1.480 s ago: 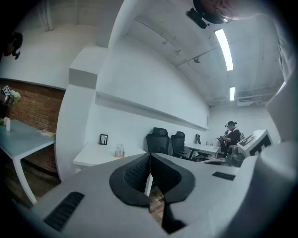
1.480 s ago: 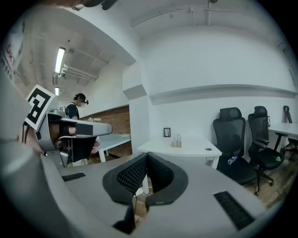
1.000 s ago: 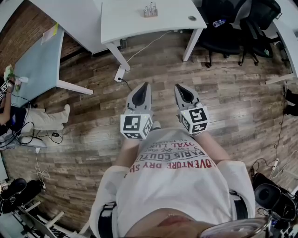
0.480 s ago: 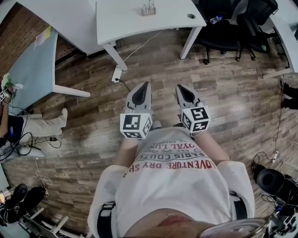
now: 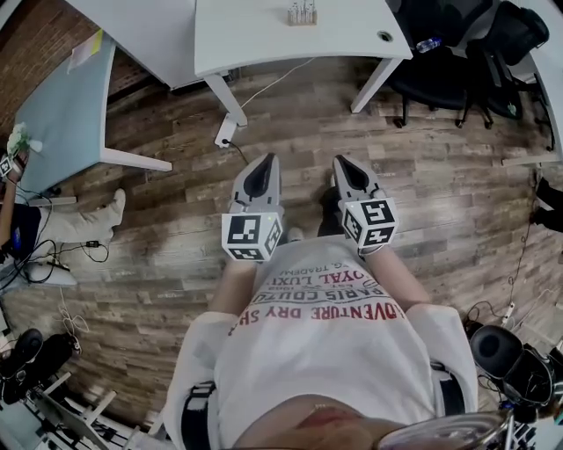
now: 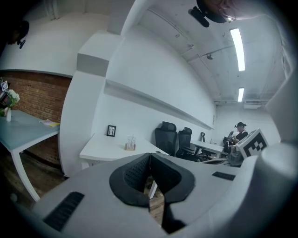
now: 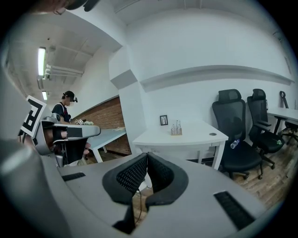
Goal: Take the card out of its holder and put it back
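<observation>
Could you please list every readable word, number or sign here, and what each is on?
"VENTURE DRY SH": T-shirt, upside down, ends cut off.
"OYAL LUX": same T-shirt, partial.
Other T-shirt lines: too blurred.
On the left gripper and right gripper: square marker patterns, no letters.
The framed picture on the white desk: too small.

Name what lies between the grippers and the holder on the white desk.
Head view: wood floor crossed by a white cable, then bare desk top.

White desk (image 5: 264, 39) w/ prob. card holder (image 5: 302, 13)
</observation>
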Demonstrator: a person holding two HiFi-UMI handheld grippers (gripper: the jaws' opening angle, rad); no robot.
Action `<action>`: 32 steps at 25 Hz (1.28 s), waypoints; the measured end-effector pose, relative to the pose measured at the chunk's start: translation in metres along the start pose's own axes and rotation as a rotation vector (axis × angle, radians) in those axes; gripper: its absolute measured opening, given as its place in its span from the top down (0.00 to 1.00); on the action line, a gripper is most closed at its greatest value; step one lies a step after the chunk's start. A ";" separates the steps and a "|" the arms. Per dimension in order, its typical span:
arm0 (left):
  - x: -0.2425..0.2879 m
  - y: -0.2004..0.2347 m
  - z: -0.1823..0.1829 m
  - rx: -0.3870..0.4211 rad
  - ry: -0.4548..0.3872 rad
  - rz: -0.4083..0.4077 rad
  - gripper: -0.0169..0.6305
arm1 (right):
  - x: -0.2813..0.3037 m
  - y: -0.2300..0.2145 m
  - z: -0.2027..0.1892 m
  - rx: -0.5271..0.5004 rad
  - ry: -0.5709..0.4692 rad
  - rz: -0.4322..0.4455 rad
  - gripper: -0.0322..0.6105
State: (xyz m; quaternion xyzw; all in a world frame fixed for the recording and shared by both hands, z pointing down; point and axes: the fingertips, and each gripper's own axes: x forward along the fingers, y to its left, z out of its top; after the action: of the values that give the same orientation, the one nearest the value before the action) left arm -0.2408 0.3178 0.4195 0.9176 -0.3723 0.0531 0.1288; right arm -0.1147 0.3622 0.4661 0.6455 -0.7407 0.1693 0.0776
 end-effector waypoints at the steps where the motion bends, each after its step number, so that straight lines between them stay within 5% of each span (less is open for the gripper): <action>1: 0.006 0.002 0.000 0.002 0.001 0.013 0.94 | 0.007 -0.005 0.000 0.003 0.003 0.011 0.91; 18: 0.222 -0.003 0.064 0.016 -0.043 0.166 0.94 | 0.147 -0.189 0.101 -0.010 -0.004 0.161 0.91; 25: 0.297 -0.011 0.063 0.008 -0.012 0.179 0.94 | 0.184 -0.258 0.105 0.013 0.034 0.166 0.91; 32: 0.336 0.012 0.066 0.007 0.020 0.189 0.94 | 0.224 -0.277 0.109 0.047 0.063 0.175 0.91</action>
State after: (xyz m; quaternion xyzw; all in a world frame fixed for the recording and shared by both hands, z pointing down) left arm -0.0081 0.0663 0.4231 0.8781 -0.4559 0.0757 0.1236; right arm 0.1337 0.0855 0.4810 0.5744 -0.7873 0.2127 0.0706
